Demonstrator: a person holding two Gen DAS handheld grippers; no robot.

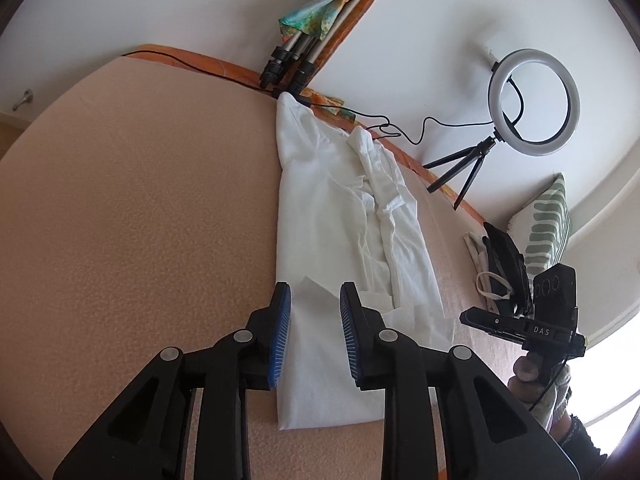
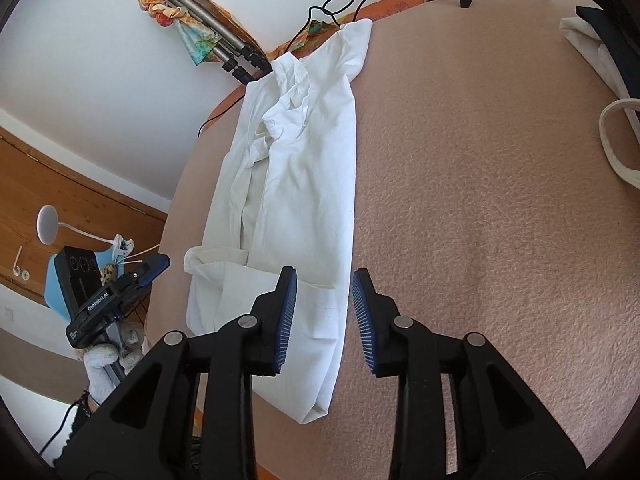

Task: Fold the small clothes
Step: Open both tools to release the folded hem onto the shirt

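White cotton garment (image 1: 340, 216), folded lengthwise into a long narrow strip, flat on the peach blanket-covered bed (image 1: 140, 200). Left gripper (image 1: 314, 336) and right gripper (image 2: 324, 320) above its near end, jaws parted, gripping nothing, likely released for the next fold.

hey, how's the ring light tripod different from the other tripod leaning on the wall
The ring light tripod is small, black, and stands with its legs spread; the leaning tripod is larger, silver-legged, folded shut, and wrapped in a colourful scarf. Both sit at the far edge of the bed, by the white wall.
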